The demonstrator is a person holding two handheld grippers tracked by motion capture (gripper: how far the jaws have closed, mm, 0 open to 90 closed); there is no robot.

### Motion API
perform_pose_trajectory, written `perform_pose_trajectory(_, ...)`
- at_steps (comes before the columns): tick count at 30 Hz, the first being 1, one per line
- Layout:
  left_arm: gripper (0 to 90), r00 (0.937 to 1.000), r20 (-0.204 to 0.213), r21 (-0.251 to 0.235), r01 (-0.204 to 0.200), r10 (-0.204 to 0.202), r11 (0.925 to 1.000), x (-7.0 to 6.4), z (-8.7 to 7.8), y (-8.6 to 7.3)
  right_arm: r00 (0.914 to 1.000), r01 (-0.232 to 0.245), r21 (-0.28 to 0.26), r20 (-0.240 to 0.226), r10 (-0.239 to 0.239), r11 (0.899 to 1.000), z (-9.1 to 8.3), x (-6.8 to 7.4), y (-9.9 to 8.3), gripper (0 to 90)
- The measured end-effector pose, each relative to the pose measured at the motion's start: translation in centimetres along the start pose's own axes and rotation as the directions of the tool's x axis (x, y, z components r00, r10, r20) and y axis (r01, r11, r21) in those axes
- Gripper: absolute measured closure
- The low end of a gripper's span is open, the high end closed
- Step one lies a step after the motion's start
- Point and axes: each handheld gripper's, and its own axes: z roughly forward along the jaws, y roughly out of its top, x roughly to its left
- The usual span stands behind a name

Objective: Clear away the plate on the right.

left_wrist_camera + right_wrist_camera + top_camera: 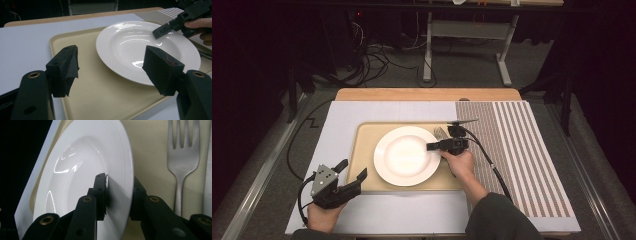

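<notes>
as we look down from the high view, we hold our right gripper (pixel 435 146) at the right rim of the white plate (pixel 404 156), which sits on the beige tray (pixel 359 165) in the middle of the table (pixel 342 117); we judge the step in hand to be taking hold of the plate by its rim. our left gripper (pixel 354 170) rests near the tray's front left corner, jaws spread and holding nothing. a fork (pixel 440 132) and a knife (pixel 462 121) lie just beyond the right hand, partly covered by it. from the left gripper view, our own jaws stand wide apart over the tray (pixel 82 97), well short of the plate (pixel 135 47), while the right gripper (pixel 162 28) reaches over the far rim; whether it pinches there is hard to make out. from the right gripper view, the jaws straddle the plate's (pixel 82 170) rim, one above and one below, closed on it as far as we can tell, though the rim blurs at the contact. the fork (pixel 183 152) lies beside on the tray, handle hidden. next we would need a steady, level lift, perhaps with the left gripper supporting the opposite rim.
</notes>
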Motion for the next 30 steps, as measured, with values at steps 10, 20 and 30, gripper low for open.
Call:
perform_pose_trajectory(10,29.6,1.0000,0.001,0.003,0.000,0.000,1.0000,0.0,0.0,0.0,1.0000,0.004,0.022,0.007,-0.004,1.000,0.9,0.1,-0.1,71.7)
perform_pose_trajectory(20,29.6,1.0000,0.000,0.002,-0.001,0.001,1.0000,0.0,0.0,0.0,0.9996,0.027,0.038,0.010,-0.027,0.999,0.7,0.0,-0.2,68.0)
perform_pose_trajectory(30,29.6,1.0000,-0.001,0.003,0.000,0.000,1.0000,0.0,0.0,0.0,0.9997,0.024,0.010,-0.004,-0.024,1.000,-0.6,-0.8,-0.1,59.4)
